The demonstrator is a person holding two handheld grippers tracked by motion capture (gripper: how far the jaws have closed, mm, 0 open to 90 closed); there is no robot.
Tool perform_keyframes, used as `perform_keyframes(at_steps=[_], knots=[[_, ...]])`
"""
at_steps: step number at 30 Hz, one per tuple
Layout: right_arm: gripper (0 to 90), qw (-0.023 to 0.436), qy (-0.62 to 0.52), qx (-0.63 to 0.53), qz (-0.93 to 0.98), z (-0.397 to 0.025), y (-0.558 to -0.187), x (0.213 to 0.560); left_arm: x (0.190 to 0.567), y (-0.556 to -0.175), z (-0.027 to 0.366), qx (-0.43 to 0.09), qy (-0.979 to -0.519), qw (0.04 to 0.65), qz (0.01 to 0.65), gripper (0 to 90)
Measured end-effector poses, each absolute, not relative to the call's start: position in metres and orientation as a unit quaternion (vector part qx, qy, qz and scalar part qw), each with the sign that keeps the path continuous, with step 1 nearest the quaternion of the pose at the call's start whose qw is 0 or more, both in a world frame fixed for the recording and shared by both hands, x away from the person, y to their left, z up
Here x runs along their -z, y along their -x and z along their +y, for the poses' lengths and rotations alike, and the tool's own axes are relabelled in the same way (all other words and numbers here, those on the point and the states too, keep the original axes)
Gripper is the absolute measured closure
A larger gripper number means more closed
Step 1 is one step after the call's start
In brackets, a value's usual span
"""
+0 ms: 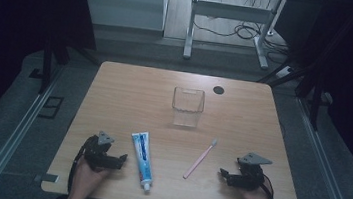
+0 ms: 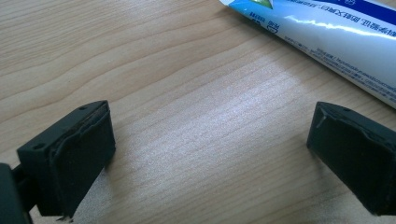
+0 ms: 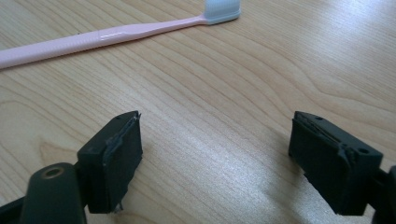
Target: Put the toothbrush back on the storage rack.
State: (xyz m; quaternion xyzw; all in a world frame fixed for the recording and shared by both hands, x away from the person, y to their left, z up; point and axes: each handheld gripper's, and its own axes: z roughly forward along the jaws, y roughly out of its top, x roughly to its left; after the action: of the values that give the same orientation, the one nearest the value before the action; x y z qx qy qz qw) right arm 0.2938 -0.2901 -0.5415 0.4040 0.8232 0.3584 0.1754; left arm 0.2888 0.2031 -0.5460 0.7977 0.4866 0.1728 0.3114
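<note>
Jaws of both grippers stand spread wide with bare wood between them, grasping nothing. Beyond the left gripper, just ahead of its far jaw and to that side, lies the toothpaste tube, flat on the table and not touching either jaw. Ahead of the right gripper, across its line of sight and a little way off, lies the pink toothbrush, bristle head toward the far side of that gripper's 2 jaws. From above, tube and toothbrush sit between the 2 grippers, and a clear cup stands farther out, past both.

Judging by this layout, the work is at its start: nothing is lifted yet. A likely next move is to bring a gripper forward until its jaws straddle tube or brush, lowering close to the wood since both lie flat, then close and carry toward the cup.
</note>
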Motion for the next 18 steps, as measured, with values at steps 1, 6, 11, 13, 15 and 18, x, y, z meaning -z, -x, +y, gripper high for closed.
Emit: perform_keyframes(at_steps=[1, 6, 11, 13, 15, 18], knots=[[18.6, 0.174, -0.404, -0.359, 0.823, -0.29, -0.2937, 0.5413, 0.546, -0.2888, 0.2031, -0.173, -0.798, 0.311, 0.487, 0.7], [22.1, 0.172, -0.404, -0.357, 0.825, -0.2886, -0.293, 0.5398, 0.546, -0.2888, 0.2031, -0.173, -0.798, 0.311, 0.487, 0.7], [25.3, 0.164, -0.409, -0.355, 0.825, -0.288, -0.2923, 0.5375, 0.546, -0.2888, 0.2031, -0.173, -0.798, 0.311, 0.487, 0.7], [26.4, 0.16, -0.41, -0.361, 0.822, -0.2883, -0.2918, 0.5352, 0.546, -0.2888, 0.2031, -0.173, -0.798, 0.311, 0.487, 0.7], [27.9, 0.158, -0.412, -0.368, 0.818, -0.2882, -0.2907, 0.5332, 0.546, -0.2889, 0.2031, -0.173, -0.798, 0.311, 0.487, 0.7], [30.6, 0.159, -0.412, -0.373, 0.816, -0.2882, -0.29, 0.5314, 0.546, -0.2889, 0.2031, -0.173, -0.798, 0.311, 0.487, 0.7]])
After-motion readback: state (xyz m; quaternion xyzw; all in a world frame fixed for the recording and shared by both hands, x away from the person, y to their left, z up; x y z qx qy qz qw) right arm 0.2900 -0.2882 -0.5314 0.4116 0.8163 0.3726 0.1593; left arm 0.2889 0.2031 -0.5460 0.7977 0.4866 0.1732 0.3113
